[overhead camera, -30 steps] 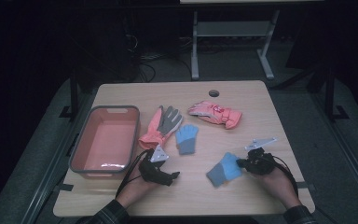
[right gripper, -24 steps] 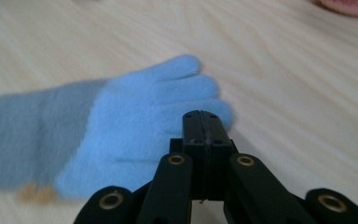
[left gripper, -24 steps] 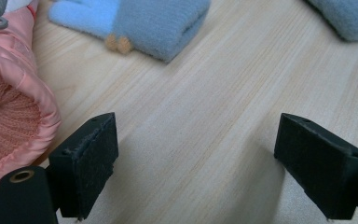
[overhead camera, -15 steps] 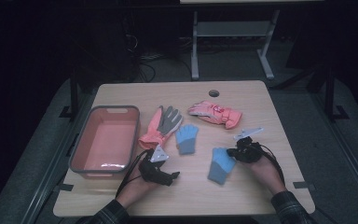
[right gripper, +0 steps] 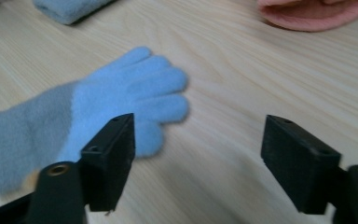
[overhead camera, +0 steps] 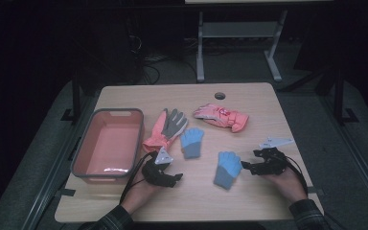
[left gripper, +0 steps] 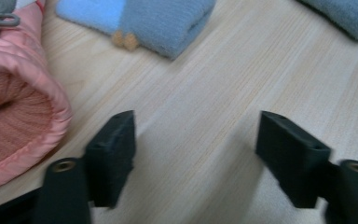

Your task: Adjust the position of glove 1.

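The pale rectangular wooden table [overhead camera: 249, 191] is carrying everything here. Near its left edge the pink rectangular plastic tub with a grey rim [overhead camera: 79, 153] is sitting with its inside bare. Just right of the tub the salmon-pink padded glove with a grey palm [overhead camera: 165, 129] is lying flat, and toward the far side the pink quilted ski mitten [overhead camera: 220, 116] is resting on its side. Between them and the near edge, two light-blue fleece gloves with grey cuffs are lying apart: one [overhead camera: 191, 142] just beside the grey-palmed glove, the other [overhead camera: 227, 168] nearer the person, fingers pointing away.

The right gripper [overhead camera: 245, 167] is hovering just right of the nearer blue glove [right gripper: 121, 102]; its jaws have just been opening and are standing wide, pads off the fleece, nothing pinched. The left gripper [overhead camera: 176, 178] is hanging low over bare wood near the salmon cuff [left gripper: 14, 126]; its jaws have just been closing somewhat yet are gaping apart with nothing between them.
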